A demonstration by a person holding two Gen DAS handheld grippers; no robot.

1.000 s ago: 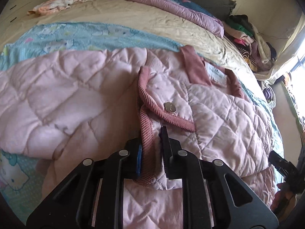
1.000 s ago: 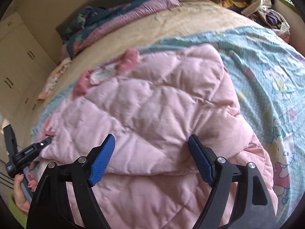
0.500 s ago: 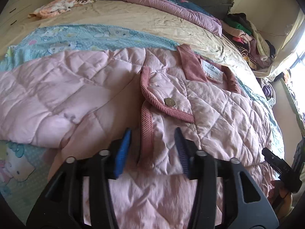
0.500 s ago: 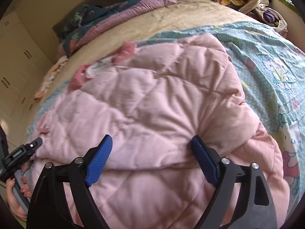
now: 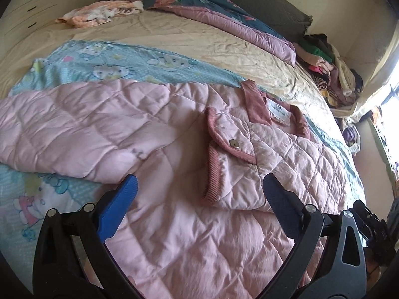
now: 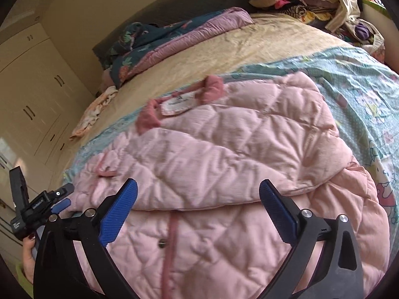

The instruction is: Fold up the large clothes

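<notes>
- On the bed [image 5: 174, 47], over a cartoon-print blue sheet [image 5: 104, 64], lies the pink quilted jacket [image 5: 174, 224]; one sleeve is spread out to the left in the left wrist view, the other is folded across the body in the right wrist view
- Left gripper [image 5: 199, 194]: a second ago its fingers were pinched on the ribbed darker-pink front edge [image 5: 214, 172]; now they stand wide and are opening, clear of the cloth; the edge lies free on the jacket between them
- Seen from that camera, more of the bed and the collar [image 5: 256, 104] with its white label shows than before; the snap button [image 5: 234, 143] sits further up the view
- Right gripper [image 6: 198, 199]: its fingers were already apart a second ago; now they are wider, opening, holding nothing; the folded sleeve [image 6: 224, 164] lies under them
- At the left edge of the right wrist view, a hand [image 6: 28, 256] holds the other gripper beside the jacket's edge, lower in the view than before
</notes>
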